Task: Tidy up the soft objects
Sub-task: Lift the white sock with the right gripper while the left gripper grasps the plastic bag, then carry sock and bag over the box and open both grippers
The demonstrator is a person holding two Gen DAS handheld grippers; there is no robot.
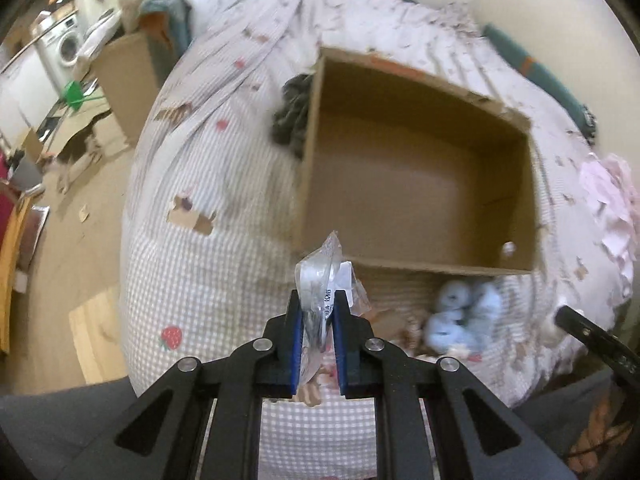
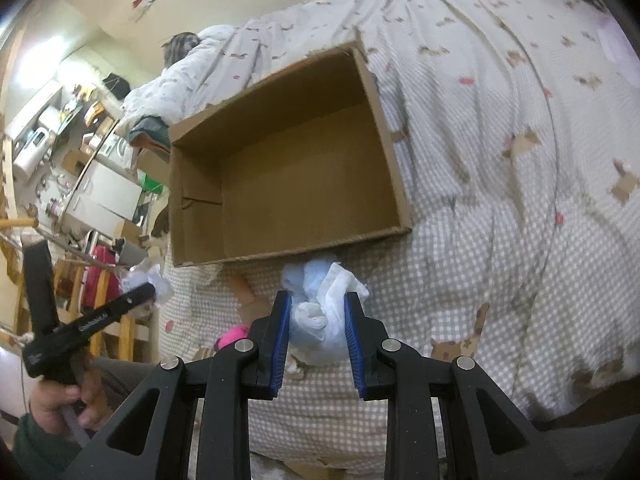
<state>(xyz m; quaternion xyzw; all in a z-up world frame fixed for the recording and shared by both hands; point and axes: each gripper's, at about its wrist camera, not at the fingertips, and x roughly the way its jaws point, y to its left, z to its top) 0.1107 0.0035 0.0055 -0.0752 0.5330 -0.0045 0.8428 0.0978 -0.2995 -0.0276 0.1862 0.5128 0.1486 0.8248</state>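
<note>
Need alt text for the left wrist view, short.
The left gripper is shut on a clear plastic packet above a checked bedspread. An empty, open cardboard box lies just ahead, with a pale blue plush toy beside its near wall.

An open cardboard box (image 1: pixel 416 168) sat empty on the checked bed cover. A crumpled clear plastic packet (image 1: pixel 324 280) with a white label stood upright, pinched off the bed. Just before the box's near wall, a pale blue and white soft bundle (image 2: pixel 320 304) was squeezed.
</note>
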